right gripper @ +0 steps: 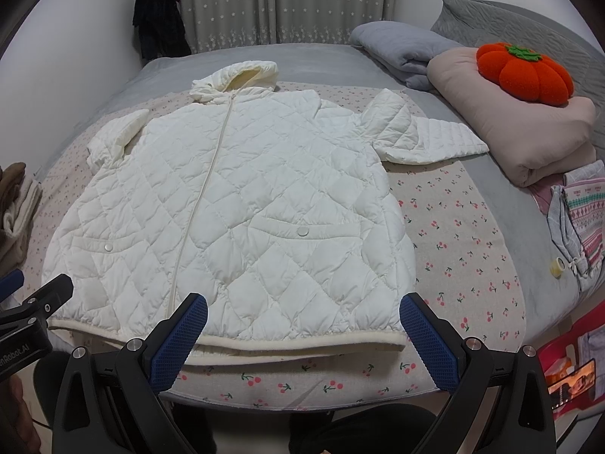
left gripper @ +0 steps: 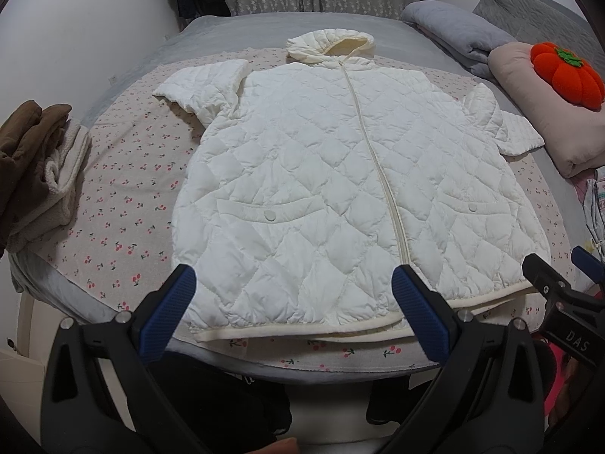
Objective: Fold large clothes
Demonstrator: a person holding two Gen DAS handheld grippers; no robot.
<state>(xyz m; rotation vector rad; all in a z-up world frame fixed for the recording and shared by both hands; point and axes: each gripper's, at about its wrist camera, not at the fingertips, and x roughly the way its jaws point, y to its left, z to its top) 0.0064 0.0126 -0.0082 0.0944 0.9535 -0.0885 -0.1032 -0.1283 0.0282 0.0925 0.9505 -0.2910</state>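
A white quilted hooded jacket (left gripper: 321,174) lies flat, front up and zipped, on a cherry-print sheet (left gripper: 124,189); it also shows in the right wrist view (right gripper: 234,208). Its hood points to the far side, its sleeves are spread out, and its hem is nearest me. My left gripper (left gripper: 293,283) is open and empty, just above the left half of the hem. My right gripper (right gripper: 302,312) is open and empty above the right half of the hem. The right gripper's body also shows in the left wrist view (left gripper: 559,291).
A brown and cream garment pile (left gripper: 34,166) lies at the bed's left edge. A folded pink blanket (right gripper: 522,140) with an orange pumpkin cushion (right gripper: 525,73), a grey quilt (right gripper: 401,49) and a patterned garment (right gripper: 582,223) lie on the right. Curtains (right gripper: 287,3) hang behind.
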